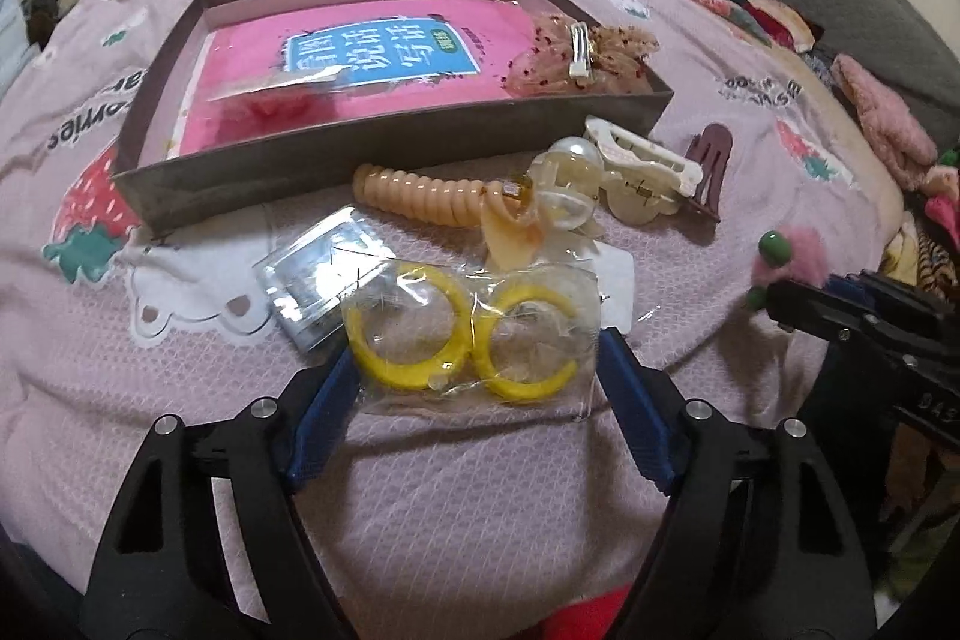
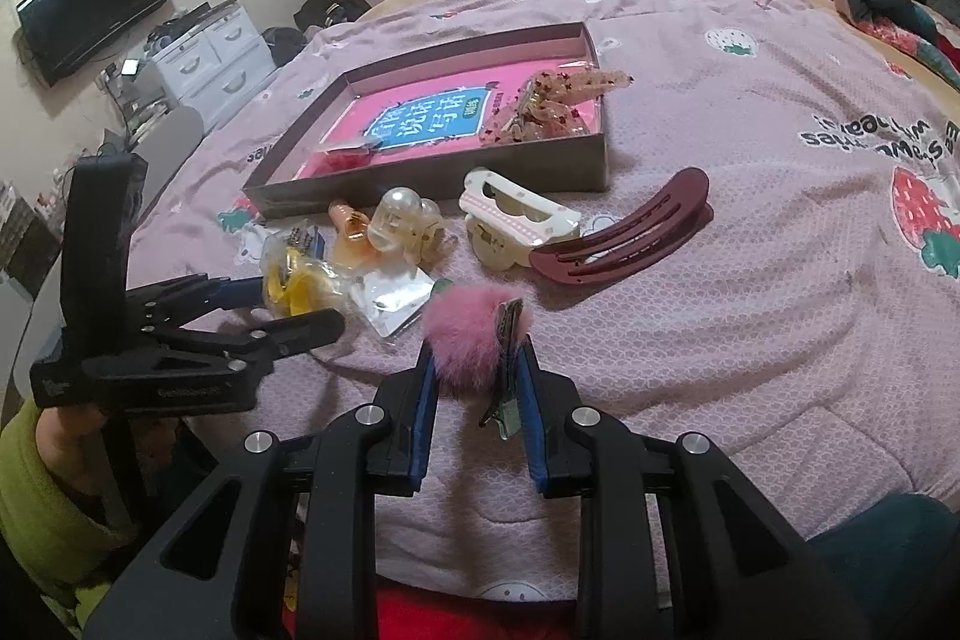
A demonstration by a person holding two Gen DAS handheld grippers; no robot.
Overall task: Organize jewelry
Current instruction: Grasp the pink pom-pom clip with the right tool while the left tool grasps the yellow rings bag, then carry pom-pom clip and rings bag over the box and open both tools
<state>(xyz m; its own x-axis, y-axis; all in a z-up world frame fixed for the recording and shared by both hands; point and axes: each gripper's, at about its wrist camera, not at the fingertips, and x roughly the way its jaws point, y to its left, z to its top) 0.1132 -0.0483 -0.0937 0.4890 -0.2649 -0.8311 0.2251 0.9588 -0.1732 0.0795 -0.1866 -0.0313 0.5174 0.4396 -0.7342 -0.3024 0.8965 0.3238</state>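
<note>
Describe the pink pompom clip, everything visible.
The pompom clip is a fluffy pink fur ball fixed to a slim metal alligator clip, whose grey shaft runs down its right side. It sits between the blue pads of the right gripper, jaws closed on it, held just above the pink blanket. In the left wrist view, green beads show beside the fur.

A pink blanket (image 2: pixel 720 280) is spread on the bed. A box (image 2: pixel 420 172) is set on it, with hair clips (image 2: pixel 618 232) laid beside the box.
</note>
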